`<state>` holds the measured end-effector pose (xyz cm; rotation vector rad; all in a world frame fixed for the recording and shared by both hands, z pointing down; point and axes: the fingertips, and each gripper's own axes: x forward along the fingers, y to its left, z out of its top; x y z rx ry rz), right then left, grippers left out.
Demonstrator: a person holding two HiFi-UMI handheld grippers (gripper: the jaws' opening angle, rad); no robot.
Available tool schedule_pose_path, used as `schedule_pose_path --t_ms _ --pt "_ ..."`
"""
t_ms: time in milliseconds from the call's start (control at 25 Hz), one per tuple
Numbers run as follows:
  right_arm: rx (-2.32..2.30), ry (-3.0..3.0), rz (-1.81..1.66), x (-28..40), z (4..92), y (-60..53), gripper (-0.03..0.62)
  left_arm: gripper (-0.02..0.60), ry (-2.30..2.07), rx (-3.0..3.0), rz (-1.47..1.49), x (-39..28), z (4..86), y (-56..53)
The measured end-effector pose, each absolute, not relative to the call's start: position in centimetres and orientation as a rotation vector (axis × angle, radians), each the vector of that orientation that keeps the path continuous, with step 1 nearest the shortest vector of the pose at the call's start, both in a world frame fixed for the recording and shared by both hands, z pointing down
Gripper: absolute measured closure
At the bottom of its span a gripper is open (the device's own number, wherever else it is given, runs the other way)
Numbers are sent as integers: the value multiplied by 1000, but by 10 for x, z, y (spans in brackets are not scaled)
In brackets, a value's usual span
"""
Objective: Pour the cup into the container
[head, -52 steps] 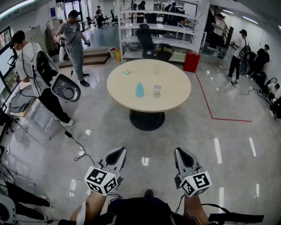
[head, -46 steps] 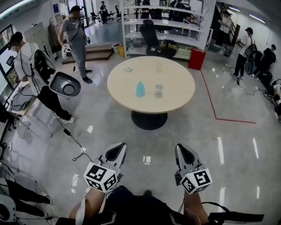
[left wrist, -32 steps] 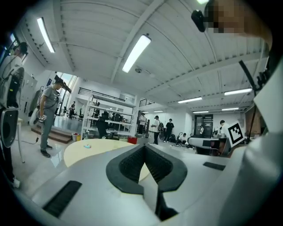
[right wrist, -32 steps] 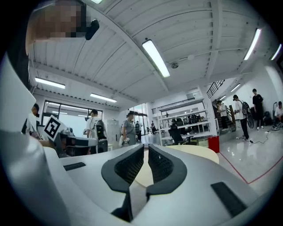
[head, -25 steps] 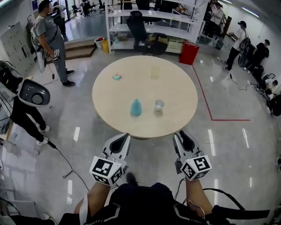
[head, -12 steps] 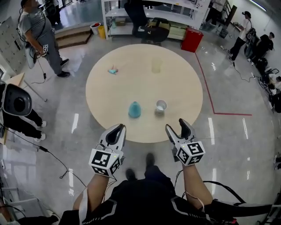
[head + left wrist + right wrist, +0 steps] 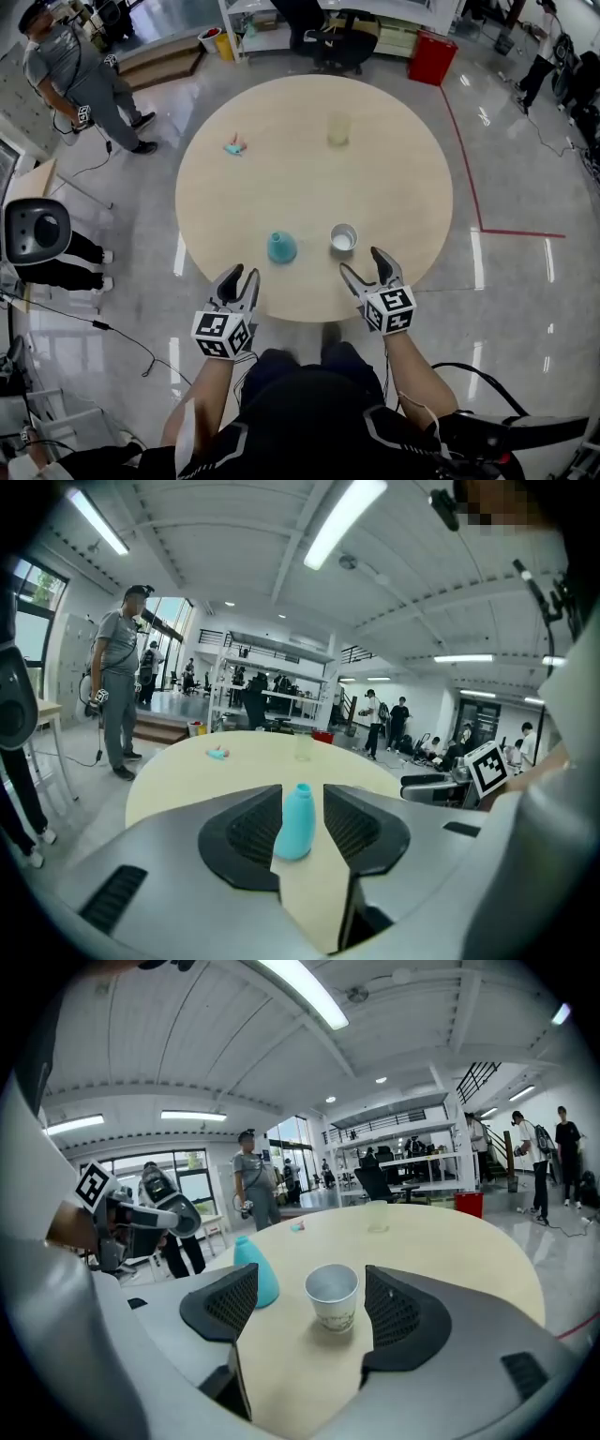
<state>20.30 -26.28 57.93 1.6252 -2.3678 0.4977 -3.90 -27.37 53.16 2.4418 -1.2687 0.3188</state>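
Observation:
A white paper cup (image 7: 343, 238) stands upright on the round beige table (image 7: 403, 159), near its front edge. A teal bottle-shaped container (image 7: 281, 247) stands just left of it. My left gripper (image 7: 240, 274) hovers over the table's near rim, pointing at the container (image 7: 296, 821), which stands beyond its tips. My right gripper (image 7: 364, 263) points at the cup (image 7: 332, 1296), a short way short of it. Both pairs of jaws have just been opening. They stand open with nothing between them.
At the table's far side stand a translucent yellowish cup (image 7: 337, 129) and a small teal and pink object (image 7: 233, 145). A person (image 7: 75, 80) stands at the back left beside shelves. A red bin (image 7: 433, 42) sits behind the table, and a cable (image 7: 112, 328) lies on the floor at left.
The view has closed in on the table. Both grippers have come down and forward to its near edge, and both pairs of jaws have opened, the right wider.

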Motion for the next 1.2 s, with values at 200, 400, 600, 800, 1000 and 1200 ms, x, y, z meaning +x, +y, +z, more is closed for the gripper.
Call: schedule_pose_path --t_ms 200,400,600,800,1000,1200 --pt "1577 -2310 578 205 632 -285 253 445 -1251 2396 372 -31 575 -290" --pt "1631 -2223 664 206 663 -294 250 408 -1160 2372 504 -24 622 -299" --pt "1626 -2177 667 202 679 -309 246 387 -1084 2371 570 -22 643 -305" --pt "1633 -2173 678 194 688 -318 246 387 -1054 2376 592 -22 655 -313" --pt "1664 -2162 663 193 688 -326 247 387 -1052 2371 610 -23 663 -320" --pt "1665 -2141 634 195 694 -333 247 387 -1048 2382 629 -21 667 -329"
